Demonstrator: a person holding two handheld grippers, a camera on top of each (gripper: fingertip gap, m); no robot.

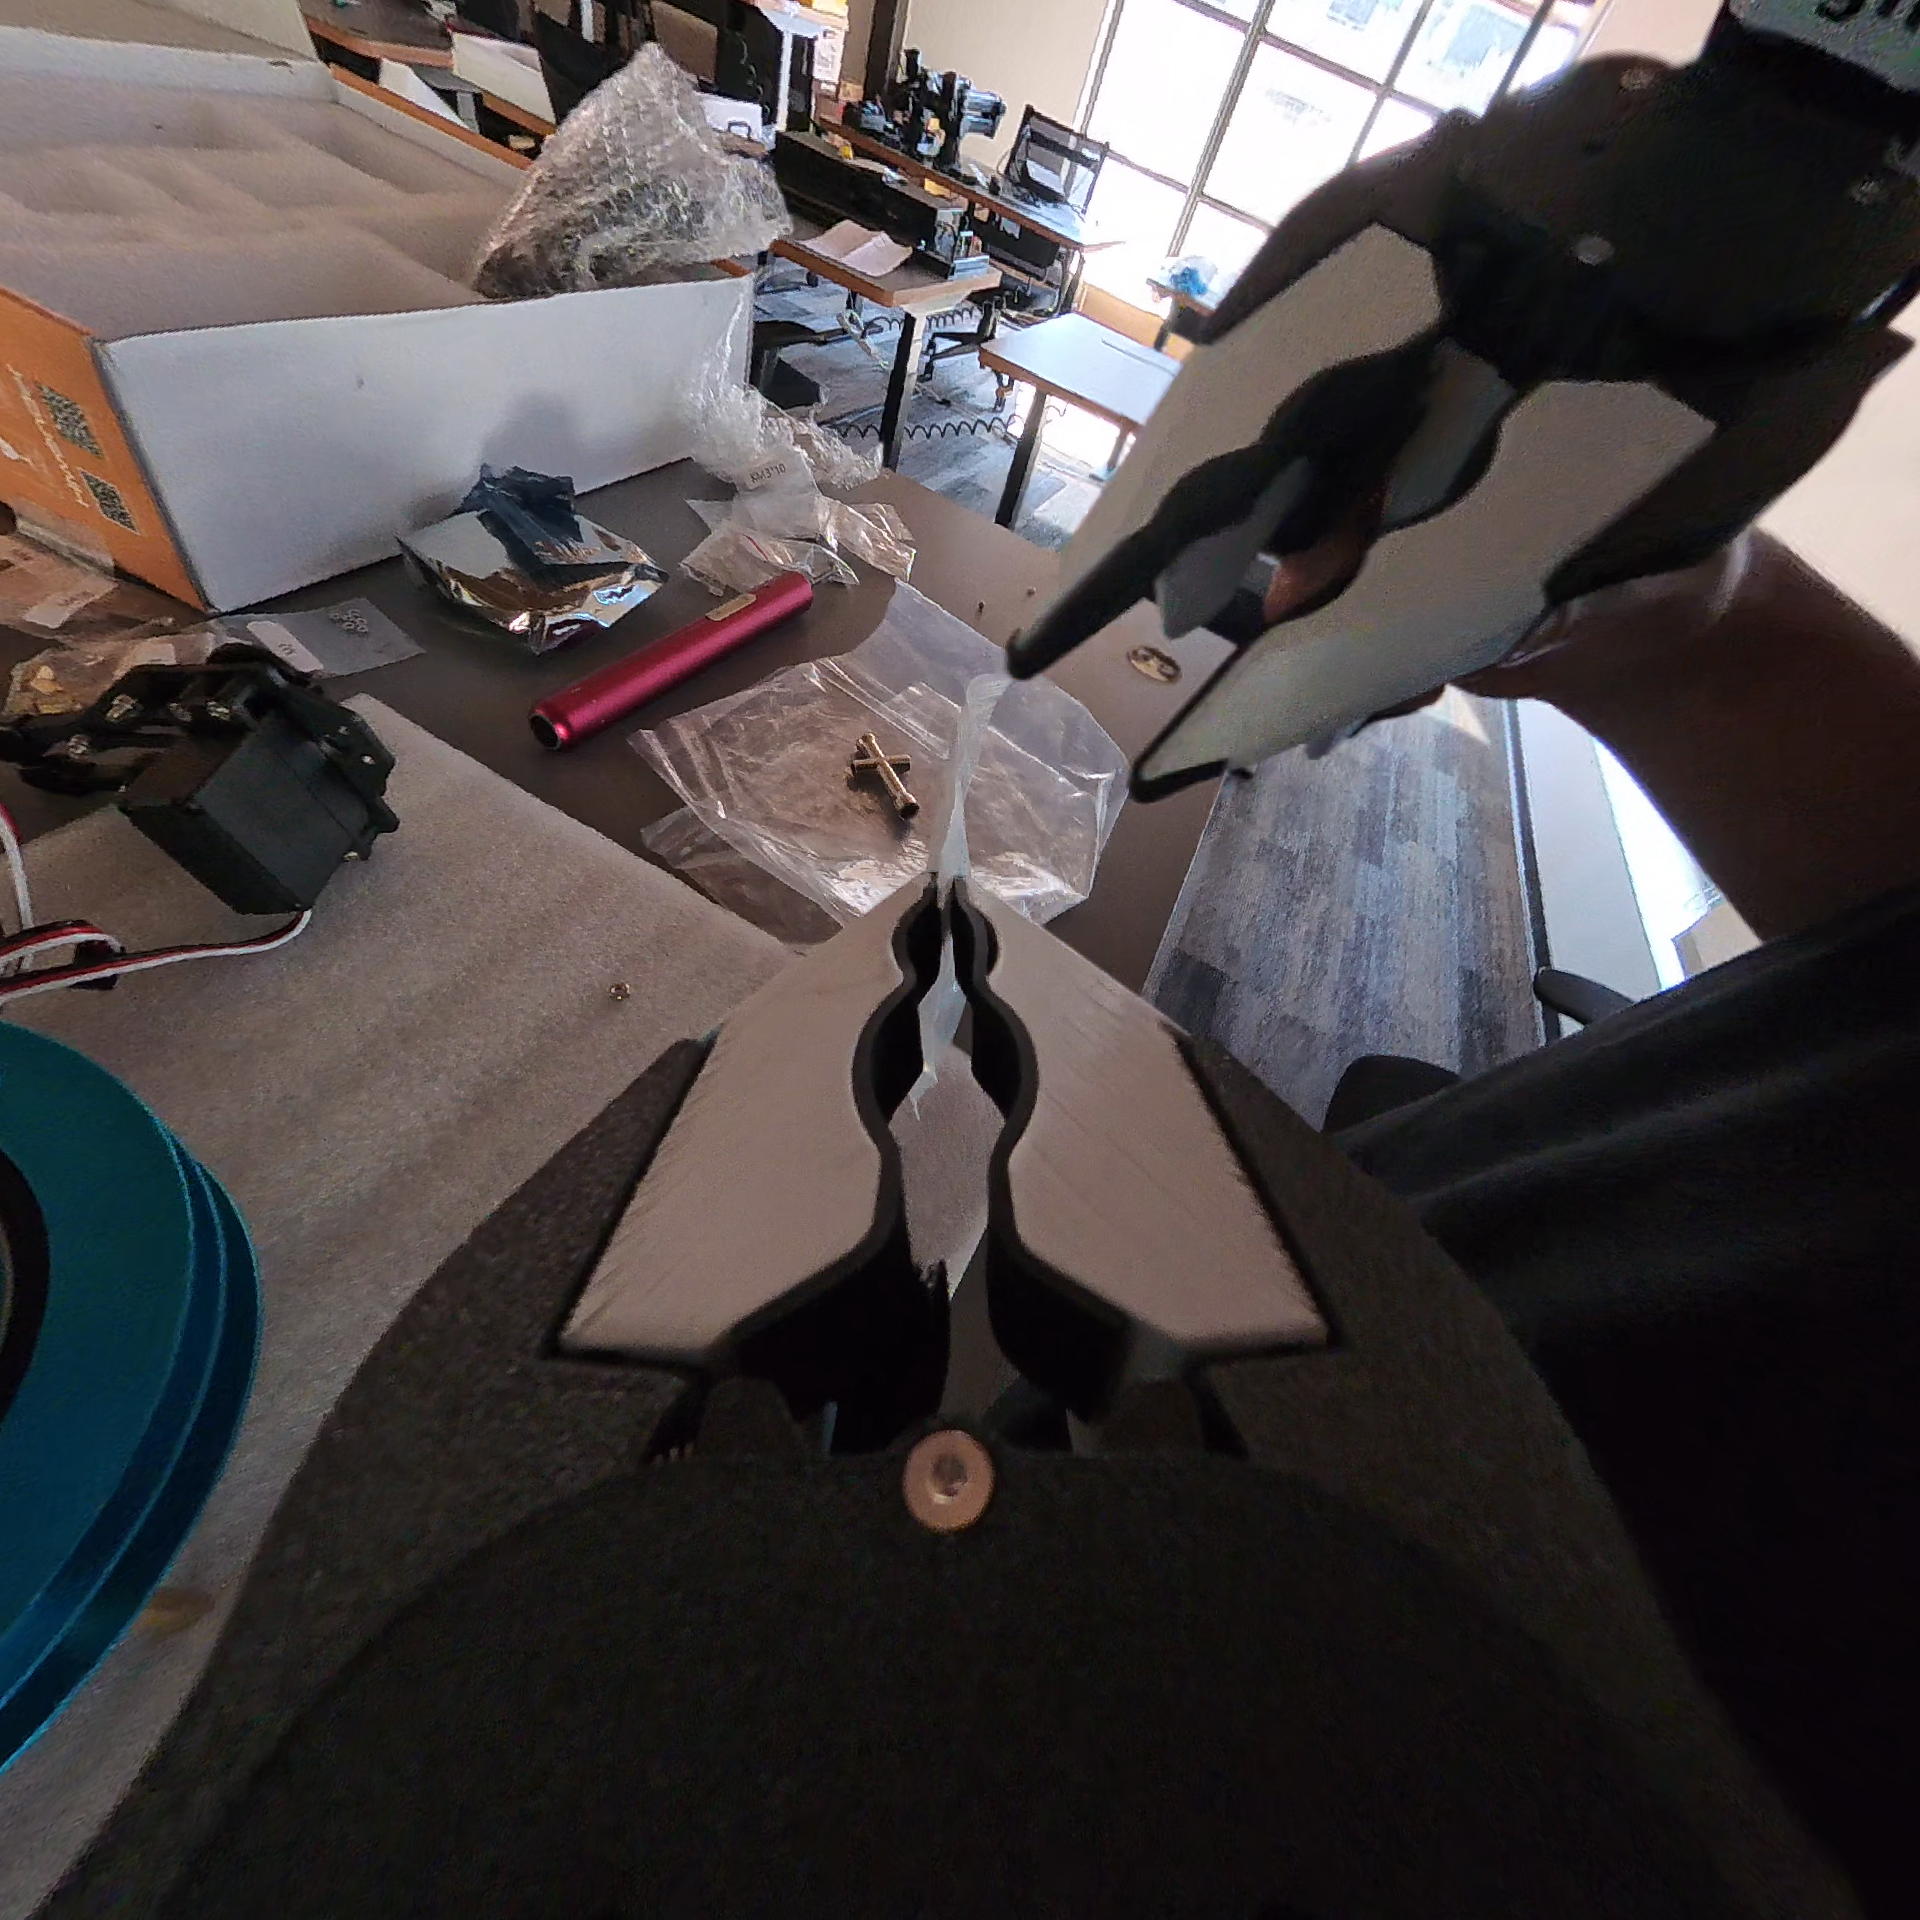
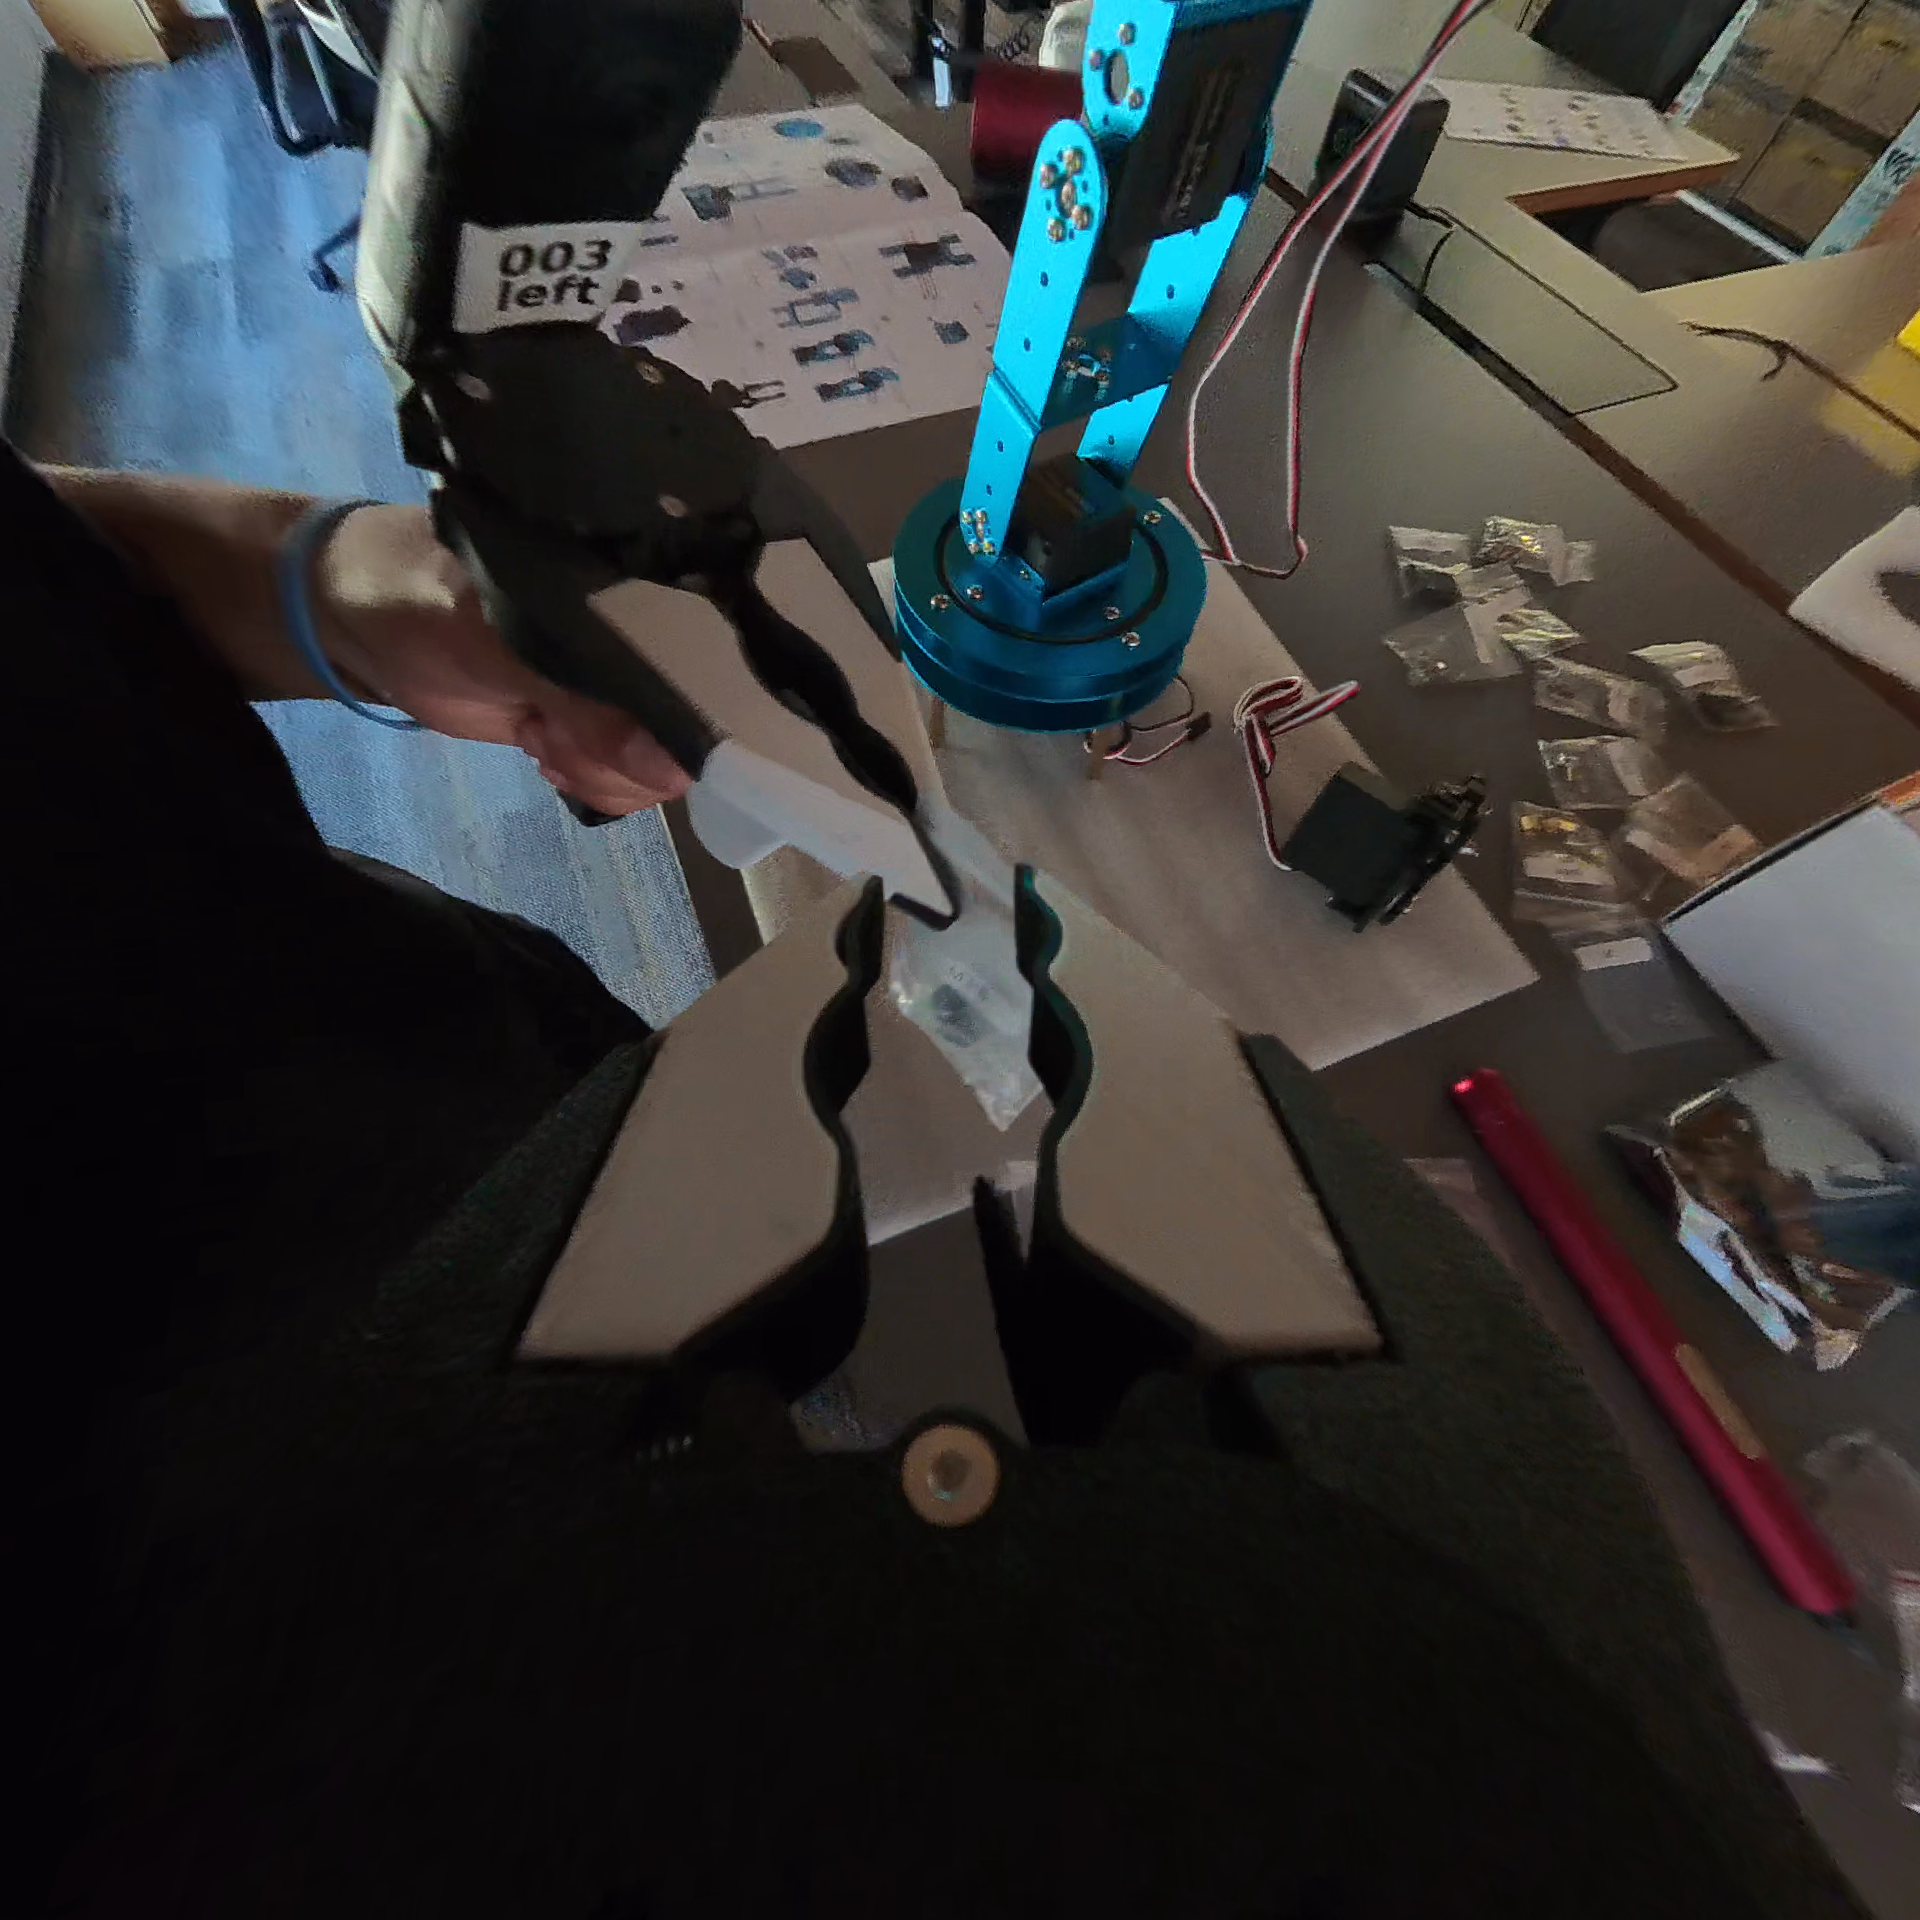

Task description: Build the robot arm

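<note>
Small clear plastic bag (image 2: 961,1013) is being pinched by the clenched left gripper (image 1: 948,894) just in front of the blue robot-arm base (image 2: 1049,634), while the right gripper (image 2: 948,904), jaws parted and empty, is being held around it, not gripping it.

Cut off by the left edge of the left wrist view: blue round base (image 1: 94,1382), orange-sided box (image 1: 94,457) and red-white-black wires (image 1: 62,940). Too small to tell: contents of the small clear bag (image 2: 961,1013), partly hidden behind the left gripper (image 2: 935,894). Cropped at the top: blue arm (image 2: 1132,260). Blurred and unreadable: printed sheet (image 2: 831,281). Clipped at the right edge: silver foil bag (image 2: 1787,1216).
</note>
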